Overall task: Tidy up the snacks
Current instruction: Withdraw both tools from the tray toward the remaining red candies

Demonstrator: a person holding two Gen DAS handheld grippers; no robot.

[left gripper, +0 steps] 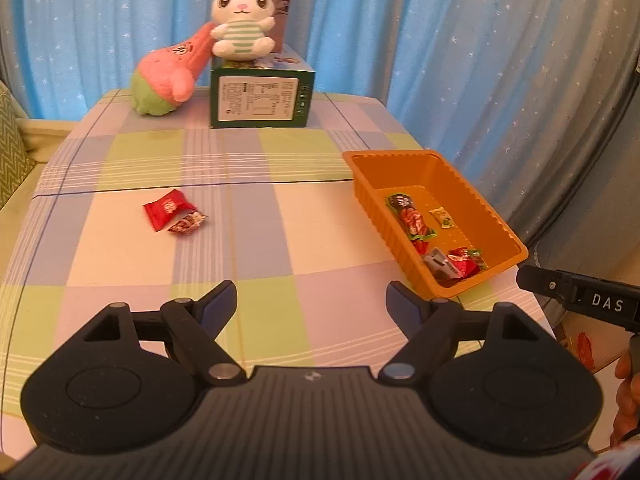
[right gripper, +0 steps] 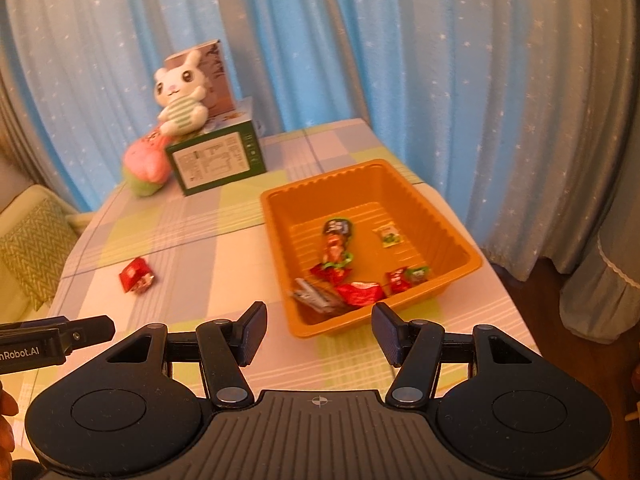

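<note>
While most snacks already lie inside:
Orange tray (left gripper: 404, 158): several wrapped snacks
Table (left gripper: 280, 240): two red packets (left gripper: 173, 216) left
Left gripper (left gripper: 310, 300): wide, holding nothing
Right gripper (right gripper: 319, 330): wide, holding nothing

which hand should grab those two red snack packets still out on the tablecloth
Left. The red snack packets lie ahead of the open left tongs; the open right tongs face the orange tray.

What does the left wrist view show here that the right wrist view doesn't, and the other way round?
Only the left wrist view shows the open left tongs head-on and the two loose wrappers clearly apart. Only the right wrist view shows the open right tongs head-on, the whole tray floor, and a green cushion. Both show the orange tray with snacks inside, the green box, the rabbit plush and the checked tablecloth.
</note>
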